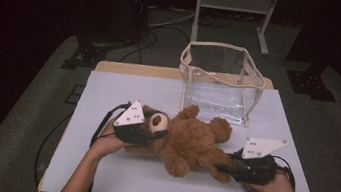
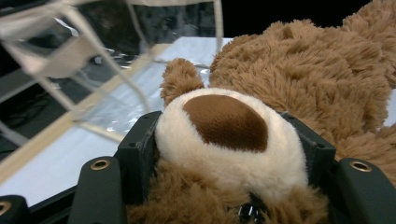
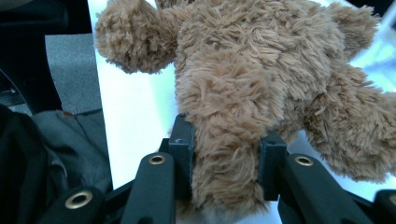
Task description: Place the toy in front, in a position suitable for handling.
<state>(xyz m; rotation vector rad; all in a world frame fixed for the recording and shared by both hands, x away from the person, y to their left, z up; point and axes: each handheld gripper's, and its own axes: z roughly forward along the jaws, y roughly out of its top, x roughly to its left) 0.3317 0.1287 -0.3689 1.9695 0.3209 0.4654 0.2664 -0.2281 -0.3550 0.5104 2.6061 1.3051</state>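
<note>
holding the teddy bear (image 1: 187, 141) mid-frame on the worktop (image 1: 113, 168): left gripper (image 1: 145, 132) fingers clamp its head, right gripper (image 1: 226, 168) fingers its leg. risk: plush slips free before clear bag (image 1: 221, 83) upper centre.

No writing, label, brand name, number or sign can be read anywhere in the three views. The brown teddy bear (image 1: 187, 141) carries no visible tag or lettering on its fur or its cream muzzle. The clear bag (image 1: 221, 80) with cream trim shows no print on its walls. The pale surface (image 1: 123, 94) is plain and unmarked. The grey three-cornered plates on top of the grippers bear only small dark dots, not characters.
</note>
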